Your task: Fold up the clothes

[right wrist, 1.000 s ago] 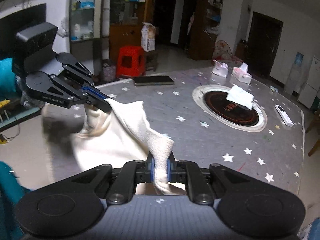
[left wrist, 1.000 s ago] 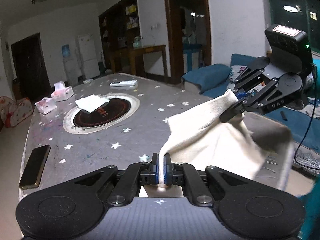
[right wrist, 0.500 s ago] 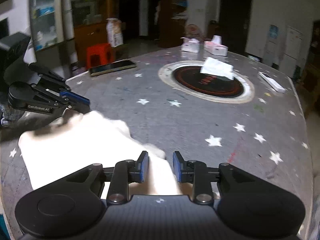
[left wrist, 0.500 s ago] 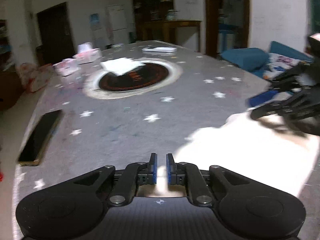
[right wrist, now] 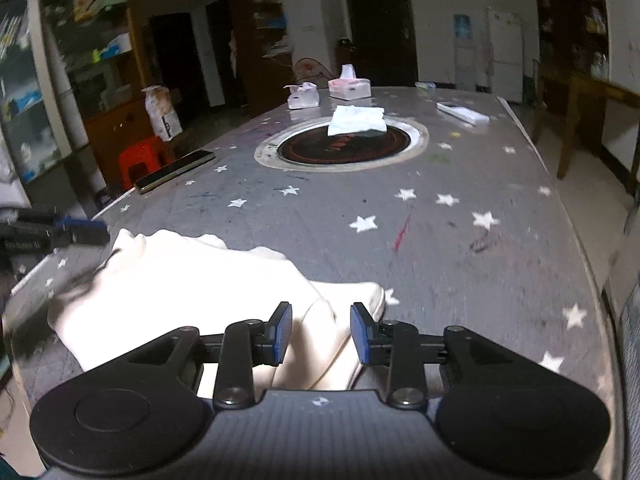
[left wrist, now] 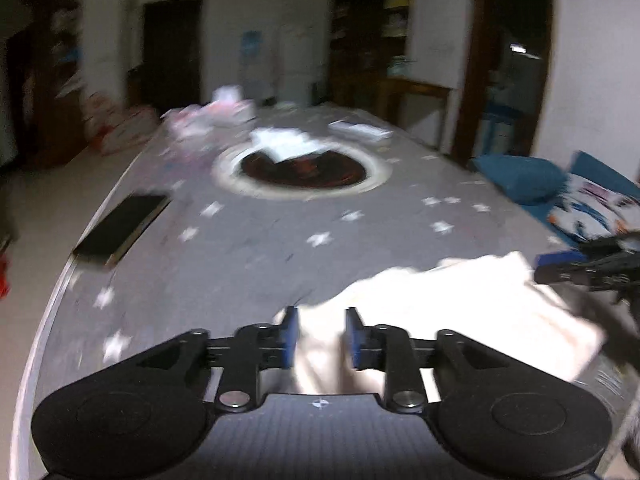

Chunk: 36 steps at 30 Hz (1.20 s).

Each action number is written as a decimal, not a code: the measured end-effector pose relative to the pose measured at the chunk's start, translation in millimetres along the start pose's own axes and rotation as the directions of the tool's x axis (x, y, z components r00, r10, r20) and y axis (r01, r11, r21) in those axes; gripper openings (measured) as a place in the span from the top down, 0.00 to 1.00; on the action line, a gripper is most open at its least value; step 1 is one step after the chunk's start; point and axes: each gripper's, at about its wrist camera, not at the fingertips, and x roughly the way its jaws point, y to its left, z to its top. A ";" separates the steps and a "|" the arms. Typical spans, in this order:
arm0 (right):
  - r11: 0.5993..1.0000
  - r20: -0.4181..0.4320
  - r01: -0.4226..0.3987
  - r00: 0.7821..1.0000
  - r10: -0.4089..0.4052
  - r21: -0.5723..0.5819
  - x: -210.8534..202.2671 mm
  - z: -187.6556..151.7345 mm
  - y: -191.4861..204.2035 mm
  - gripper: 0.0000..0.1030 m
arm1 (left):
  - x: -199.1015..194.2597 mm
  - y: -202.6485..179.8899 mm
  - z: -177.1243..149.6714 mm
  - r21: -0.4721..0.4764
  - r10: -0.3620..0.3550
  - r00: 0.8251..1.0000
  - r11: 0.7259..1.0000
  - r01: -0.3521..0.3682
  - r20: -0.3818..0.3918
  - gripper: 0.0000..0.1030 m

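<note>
A cream-white garment point(left wrist: 460, 312) lies folded on the near end of the grey star-patterned table point(left wrist: 260, 240); it also shows in the right wrist view point(right wrist: 188, 280). My left gripper point(left wrist: 318, 338) is open, its jaws astride the garment's near left edge without pinching it. My right gripper point(right wrist: 320, 334) is open over the garment's near right corner. The right gripper's fingers point(left wrist: 572, 272) show at the right edge of the left wrist view. The left gripper's fingers point(right wrist: 72, 232) show at the left edge of the right wrist view.
A black phone point(right wrist: 176, 170) lies near the table's left edge. A round hotplate inset point(right wrist: 344, 146) with a white tissue point(right wrist: 356, 120) sits mid-table. Tissue boxes point(right wrist: 348, 88) and a remote point(right wrist: 462, 112) stand farther back. A red stool point(right wrist: 140, 160) stands left, a blue sofa point(left wrist: 560, 192) right.
Both grippers held the garment up by its corners, lowered it flat onto the table and opened. They have since opened wider and drawn back a little.
</note>
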 end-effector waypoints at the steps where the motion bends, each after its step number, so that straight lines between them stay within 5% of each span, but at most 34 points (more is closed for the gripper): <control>1: 1.000 0.001 -0.002 1.000 0.002 0.007 0.6 -1.4 -0.7 0.69 | 1.8 4.2 -2.4 -0.033 0.006 1.000 0.999 -0.006 -0.009 0.68; 7: 0.999 0.015 -0.004 1.000 0.004 0.046 3.8 -4.8 -2.1 0.69 | 13.4 16.2 -1.5 -0.123 -0.034 0.999 0.992 0.033 -0.012 0.70; 9: 0.998 0.018 0.002 1.000 -0.003 0.056 3.7 -6.3 -2.1 0.69 | 20.1 17.3 -2.1 -0.141 -0.043 0.999 0.989 0.040 -0.016 0.90; 11: 0.998 0.020 0.010 1.000 -0.011 0.063 3.9 -7.5 -1.7 0.70 | 22.6 13.8 -3.5 -0.122 -0.013 1.000 0.992 0.011 -0.013 0.95; 26: 0.995 0.006 0.039 0.999 -0.040 0.094 11.6 -14.1 -2.4 0.77 | 24.0 6.9 -11.3 -0.100 0.057 0.998 0.993 -0.058 -0.013 0.94; 28: 0.995 0.010 0.039 0.999 -0.040 0.092 11.8 -16.5 -0.8 0.84 | 24.6 4.9 -12.1 -0.092 0.064 0.998 0.994 -0.065 -0.013 0.94; 30: 0.997 0.020 0.054 0.998 -0.055 0.055 11.4 -15.6 5.3 0.94 | 24.2 3.8 -11.9 -0.087 0.072 0.997 0.994 -0.073 -0.010 0.94; 36: 0.987 0.059 0.155 0.987 -0.153 -0.044 5.1 -6.2 20.0 0.95 | 25.2 4.6 -13.7 -0.084 0.083 0.996 0.993 -0.084 -0.012 0.94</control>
